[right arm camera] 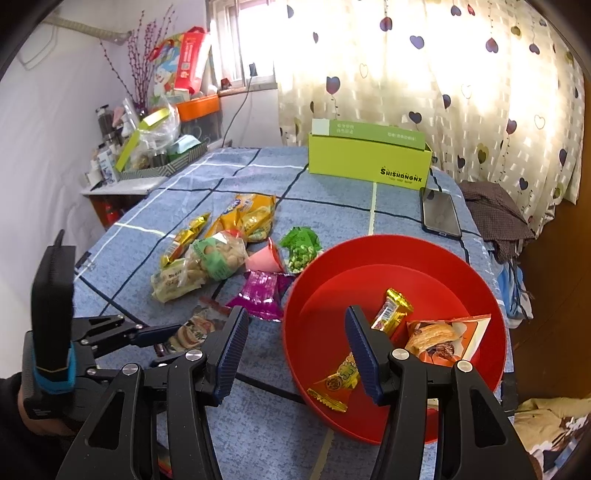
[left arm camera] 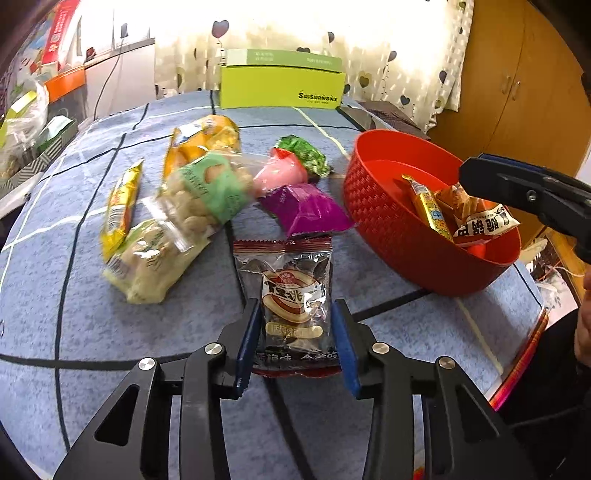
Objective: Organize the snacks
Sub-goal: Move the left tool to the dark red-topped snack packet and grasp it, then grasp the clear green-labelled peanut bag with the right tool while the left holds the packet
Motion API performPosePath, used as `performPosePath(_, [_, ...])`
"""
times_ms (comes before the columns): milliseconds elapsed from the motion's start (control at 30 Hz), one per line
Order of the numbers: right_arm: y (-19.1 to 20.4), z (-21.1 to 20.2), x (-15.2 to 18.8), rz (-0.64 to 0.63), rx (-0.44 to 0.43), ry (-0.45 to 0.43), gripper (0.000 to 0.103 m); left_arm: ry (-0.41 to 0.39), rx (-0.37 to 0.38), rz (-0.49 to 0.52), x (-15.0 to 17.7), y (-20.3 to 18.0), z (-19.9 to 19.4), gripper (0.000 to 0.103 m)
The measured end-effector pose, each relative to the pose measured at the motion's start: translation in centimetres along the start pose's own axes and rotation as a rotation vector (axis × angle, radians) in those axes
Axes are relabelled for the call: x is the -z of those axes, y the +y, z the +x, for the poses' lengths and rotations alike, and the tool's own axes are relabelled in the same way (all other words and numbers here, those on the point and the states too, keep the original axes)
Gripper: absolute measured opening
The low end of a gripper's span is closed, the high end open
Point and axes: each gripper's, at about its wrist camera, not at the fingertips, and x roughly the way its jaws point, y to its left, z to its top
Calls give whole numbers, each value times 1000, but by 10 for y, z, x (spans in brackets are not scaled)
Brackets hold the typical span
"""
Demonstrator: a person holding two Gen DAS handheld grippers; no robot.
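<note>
Item: dark snack pkt (left arm camera: 293, 295), long axis 12–6, between left gripper (left arm camera: 295, 341) pads, contact unclear. Red bowl (left arm camera: 373, 206) at 2. Right gripper (right arm camera: 295, 350) agape, empty.

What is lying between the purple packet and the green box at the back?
The pink packet and green pea packet, then bare blue cloth; the right wrist view shows it best.

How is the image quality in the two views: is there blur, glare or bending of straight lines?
Left wrist view: the nut bags look motion-blurred, the curtain is washed out by backlight, and the cloth's lines bow. Right wrist view: sharper, but the curtain glares and the picture's edges curve and darken.
</note>
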Motion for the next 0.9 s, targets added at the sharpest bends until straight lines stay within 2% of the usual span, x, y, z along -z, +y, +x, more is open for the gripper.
performPosePath(133, [5,0,-3,-2,-16,-14,54,-22,3,-12,4,8,-9,36])
performPosePath(433, [23,13,-14,-11,-62,21,54,-54,-5,-47,13,25,-26,36])
performPosePath(667, [46,37,-33,-64,-122,102,55,-82,-18,-102,21,50,-41,36])
performPosePath(900, [64,84,-57,-89,-174,192,64,-90,-35,-155,29,74,-46,36])
